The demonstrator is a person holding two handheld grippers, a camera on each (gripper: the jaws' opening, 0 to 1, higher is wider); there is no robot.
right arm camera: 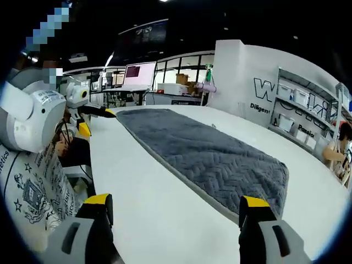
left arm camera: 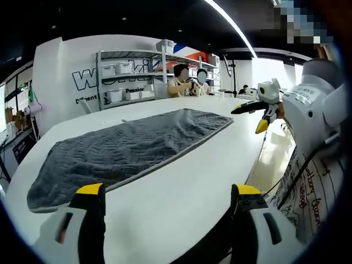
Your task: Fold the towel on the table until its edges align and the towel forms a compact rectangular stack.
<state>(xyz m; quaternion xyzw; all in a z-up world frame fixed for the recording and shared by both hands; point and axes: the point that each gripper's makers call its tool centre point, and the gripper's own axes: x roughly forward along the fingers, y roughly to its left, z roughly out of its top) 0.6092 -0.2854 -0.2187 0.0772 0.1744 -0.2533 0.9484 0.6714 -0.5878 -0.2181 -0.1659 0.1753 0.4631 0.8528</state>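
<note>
Both grippers stand wide apart and hold nothing. The left gripper (left arm camera: 168,195), in the left gripper view, raises its two yellow-tipped grey jaws over the near edge of the broad white table (left arm camera: 187,176); the right gripper (right arm camera: 177,204) does the same in the right gripper view, its jaws just short of the cloth's near corner. I judge they hover this way, one at each end, because a long cloth is best lifted by two corners at once, and no grasp has been made yet.

Going left to right in the left gripper view: a single dark grey towel with a chevron-quilted weave and a paler hem (left arm camera: 126,148) lies flat and fully unfolded on the table, running from the near left toward the far right. Behind it stands one white metal shelving rack (left arm camera: 132,71) holding storage boxes, and beside that two people (left arm camera: 190,82) sit at the table's far side. At the far right, the other gripper shows, its yellow-tipped jaws apart, with a person's printed white sleeve (left arm camera: 313,187) below it.

One towel, two grippers: the folding looks not yet begun.
</note>
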